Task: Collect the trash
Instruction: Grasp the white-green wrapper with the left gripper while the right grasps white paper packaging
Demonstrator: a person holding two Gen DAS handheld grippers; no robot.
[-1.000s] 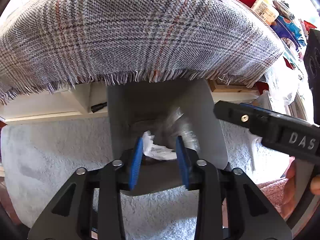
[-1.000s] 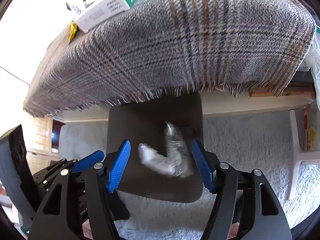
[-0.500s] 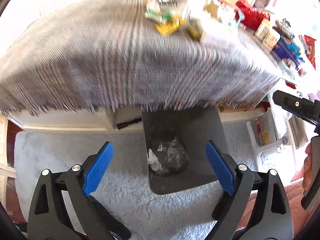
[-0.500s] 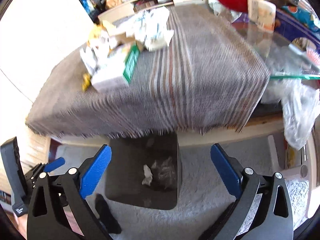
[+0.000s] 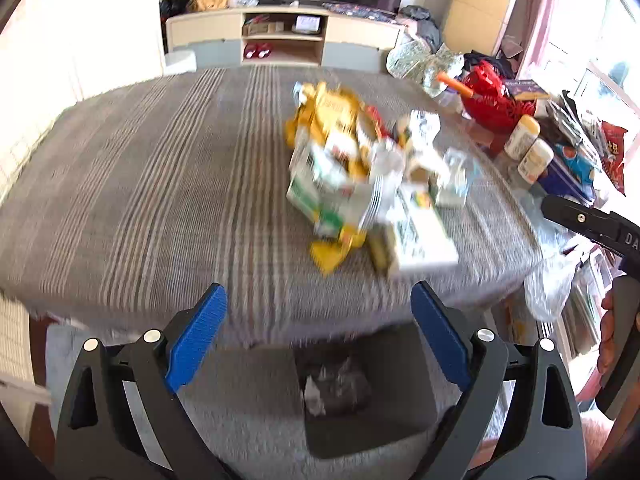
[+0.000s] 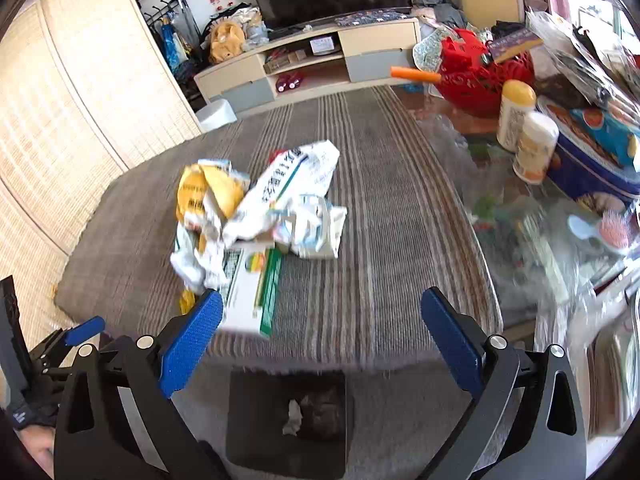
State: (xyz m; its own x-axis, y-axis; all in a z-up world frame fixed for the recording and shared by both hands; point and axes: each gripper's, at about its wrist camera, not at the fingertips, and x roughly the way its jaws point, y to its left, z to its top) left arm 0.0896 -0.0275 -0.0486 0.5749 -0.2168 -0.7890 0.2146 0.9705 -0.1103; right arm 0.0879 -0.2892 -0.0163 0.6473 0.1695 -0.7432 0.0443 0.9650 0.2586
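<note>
A heap of trash (image 5: 360, 184) lies on the plaid-covered table (image 5: 140, 184): yellow wrappers, white crumpled bags and a white-green carton. It also shows in the right wrist view (image 6: 260, 224). A dark bin (image 5: 360, 396) stands on the carpet below the table's near edge, with crumpled paper and plastic inside; it shows in the right wrist view too (image 6: 288, 420). My left gripper (image 5: 318, 334) is open and empty, above the bin and short of the heap. My right gripper (image 6: 322, 340) is open and empty, near the table's front edge.
A red basket (image 6: 480, 76), two white bottles (image 6: 524, 136) and a blue tin (image 6: 600, 148) crowd the table's right side. A TV cabinet (image 6: 312, 64) stands behind. A clear plastic bag (image 5: 548, 280) hangs at the table's right edge. Grey carpet (image 5: 248, 420) lies below.
Both grippers let go of trash into the bin, opened wide, and rose from below the table edge to above it, so the table top and heap came into view.
</note>
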